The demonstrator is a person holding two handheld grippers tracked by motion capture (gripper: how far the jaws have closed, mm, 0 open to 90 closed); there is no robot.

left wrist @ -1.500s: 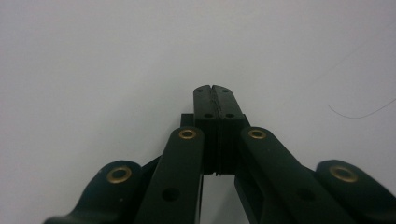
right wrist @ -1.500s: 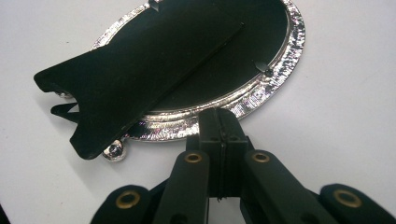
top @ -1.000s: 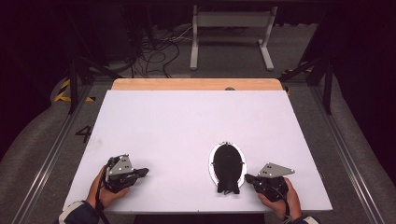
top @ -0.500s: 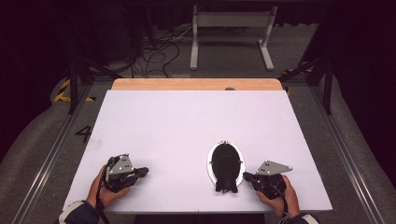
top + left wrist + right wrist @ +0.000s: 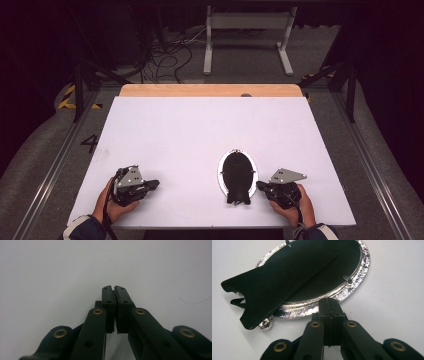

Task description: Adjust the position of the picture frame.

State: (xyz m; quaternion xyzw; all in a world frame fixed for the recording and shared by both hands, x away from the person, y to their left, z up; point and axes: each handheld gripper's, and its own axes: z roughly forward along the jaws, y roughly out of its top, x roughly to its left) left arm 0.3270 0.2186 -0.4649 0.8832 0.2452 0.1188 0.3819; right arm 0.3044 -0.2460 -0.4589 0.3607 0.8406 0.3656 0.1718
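Two grippers rest low on the white table [image 5: 200, 135], one in each of your hands. Your right gripper [image 5: 330, 305] has its jaws pressed together, empty, tips just touching the silver rim of an oval picture frame [image 5: 312, 275] lying face down near the table's front edge, black stand uppermost. Your left gripper [image 5: 114, 288], well apart, is likewise closed on nothing.

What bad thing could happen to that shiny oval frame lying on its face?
1. The right gripper, jaws shut, sits right at the silver rim of the oval picture frame; a push could probably slide or scratch it across the white table.
2. The black stand flap sticks out over the frame's edge, so a bump might bend it.
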